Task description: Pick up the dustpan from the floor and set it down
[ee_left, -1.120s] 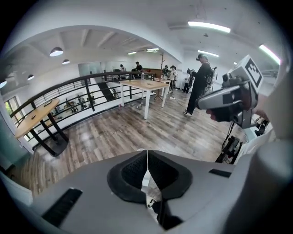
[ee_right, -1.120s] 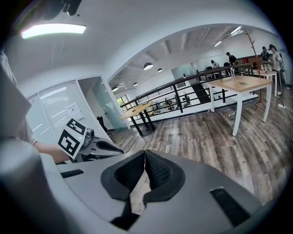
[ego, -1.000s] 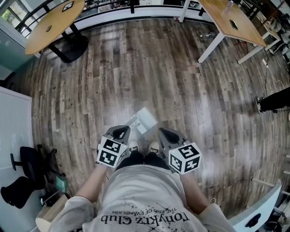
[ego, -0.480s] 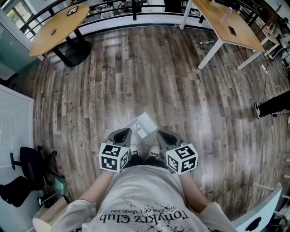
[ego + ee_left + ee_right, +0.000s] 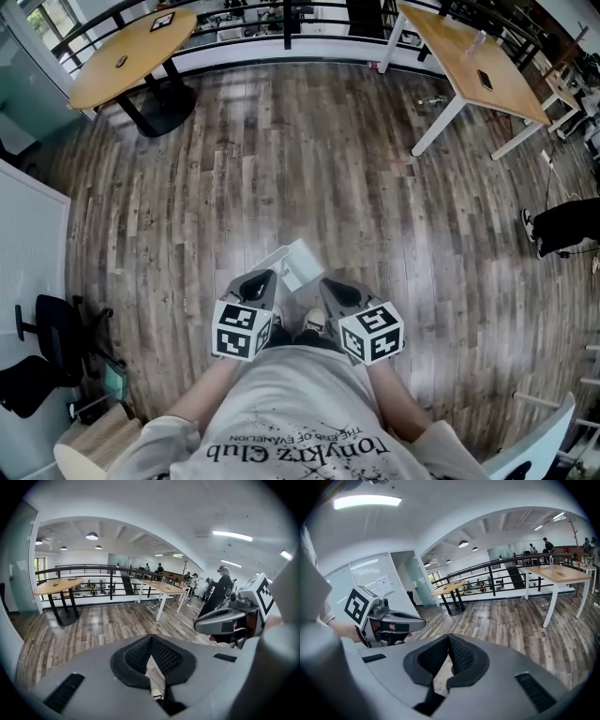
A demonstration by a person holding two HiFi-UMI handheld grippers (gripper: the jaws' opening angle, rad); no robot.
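Observation:
A white dustpan point(image 5: 302, 262) lies on the wood floor just ahead of the person's shoes, its handle point(image 5: 270, 256) pointing left. My left gripper point(image 5: 257, 281) hovers over the handle end, jaws shut and empty. My right gripper point(image 5: 335, 289) hangs beside the pan's right edge, also shut with nothing in it. In the left gripper view the jaw tips point(image 5: 151, 641) meet, and the right gripper point(image 5: 225, 620) shows at the right. In the right gripper view the tips point(image 5: 449, 639) meet too, with the left gripper point(image 5: 389, 620) at the left. Both gripper bodies hide the dustpan.
A round wooden table point(image 5: 131, 47) stands at the back left and a rectangular one point(image 5: 473, 56) at the back right, before a black railing point(image 5: 281, 14). An office chair point(image 5: 47, 356) and white cabinet point(image 5: 28, 262) are at the left. A person's leg point(image 5: 562, 225) shows at the right.
Both grippers have drawn a little closer together in front of the body, the left rolling slightly. The dustpan stays where it was on the floor.

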